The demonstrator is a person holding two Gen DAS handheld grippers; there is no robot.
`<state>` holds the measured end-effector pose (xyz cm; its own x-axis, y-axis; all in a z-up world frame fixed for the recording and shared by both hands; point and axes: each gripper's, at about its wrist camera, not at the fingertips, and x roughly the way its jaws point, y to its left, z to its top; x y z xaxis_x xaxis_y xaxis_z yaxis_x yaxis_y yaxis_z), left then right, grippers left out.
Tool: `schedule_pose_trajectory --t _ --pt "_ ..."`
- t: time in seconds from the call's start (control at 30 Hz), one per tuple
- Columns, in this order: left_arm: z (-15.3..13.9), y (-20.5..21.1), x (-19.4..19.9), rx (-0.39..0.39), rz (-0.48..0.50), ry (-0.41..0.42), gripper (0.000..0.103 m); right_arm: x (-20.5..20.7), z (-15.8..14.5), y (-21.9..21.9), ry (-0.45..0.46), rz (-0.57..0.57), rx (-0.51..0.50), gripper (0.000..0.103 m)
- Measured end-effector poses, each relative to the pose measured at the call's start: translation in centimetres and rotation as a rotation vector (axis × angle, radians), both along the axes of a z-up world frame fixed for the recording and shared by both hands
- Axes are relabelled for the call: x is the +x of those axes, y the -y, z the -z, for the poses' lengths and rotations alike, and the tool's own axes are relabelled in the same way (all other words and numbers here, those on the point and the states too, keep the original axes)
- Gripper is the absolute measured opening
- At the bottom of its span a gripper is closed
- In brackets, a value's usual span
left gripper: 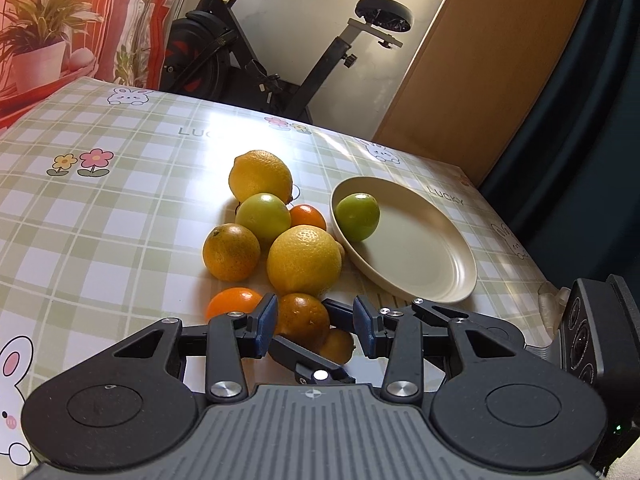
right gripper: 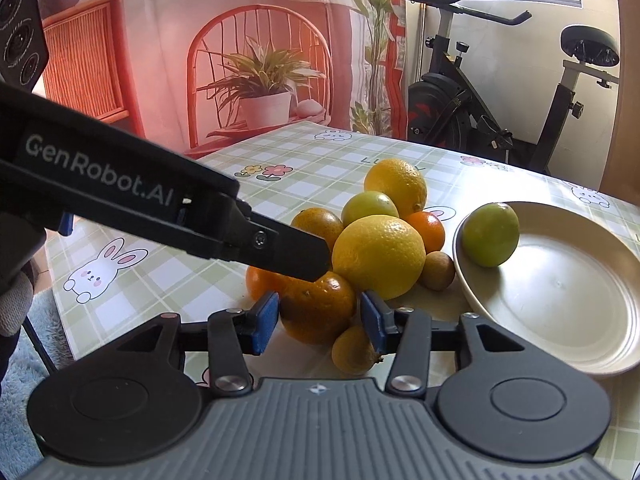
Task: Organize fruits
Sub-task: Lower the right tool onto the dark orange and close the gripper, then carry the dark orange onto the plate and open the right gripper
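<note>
A pile of citrus lies on the checked tablecloth: a big lemon [left gripper: 303, 261] [right gripper: 378, 256], a second lemon [left gripper: 260, 176] [right gripper: 395, 186], a green lime [left gripper: 263, 216], oranges and small brown fruits. A cream plate [left gripper: 424, 268] [right gripper: 560, 312] at the right holds one green lime [left gripper: 357, 217] [right gripper: 490, 234]. My left gripper [left gripper: 315, 326] is open around a dark orange [left gripper: 302, 322]. My right gripper [right gripper: 319, 322] is open around the same orange [right gripper: 318, 308]. The left gripper's finger crosses the right wrist view [right gripper: 280, 248] and rests over the orange.
An exercise bike [left gripper: 288, 60] stands behind the table's far edge. A printed backdrop [right gripper: 240, 60] hangs at the left. A small brown fruit [right gripper: 354, 350] lies by my right gripper's right finger. The table edge runs close behind the plate.
</note>
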<state>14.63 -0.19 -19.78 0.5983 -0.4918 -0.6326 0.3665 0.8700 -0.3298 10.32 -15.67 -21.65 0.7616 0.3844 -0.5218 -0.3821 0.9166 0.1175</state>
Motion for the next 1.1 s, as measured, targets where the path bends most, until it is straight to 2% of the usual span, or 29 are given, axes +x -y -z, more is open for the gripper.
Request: schedule_pose_trajectory --t 0.27,0.5,1.1 --pt "1.2 0.4 0.8 0.031 -0.012 -0.048 0.041 -0.3 0.4 -0.1 0.019 -0.004 -0.008 0.046" --pt "1.6 1.6 1.2 0.096 0.006 -0.035 0.041 -0.6 0.4 0.0 0.024 0.003 -0.006 0.046" --pt "2.0 2.5 0.4 0.125 -0.024 0.005 0.044 0.0 0.5 -0.1 -0.012 0.006 -0.009 0.049"
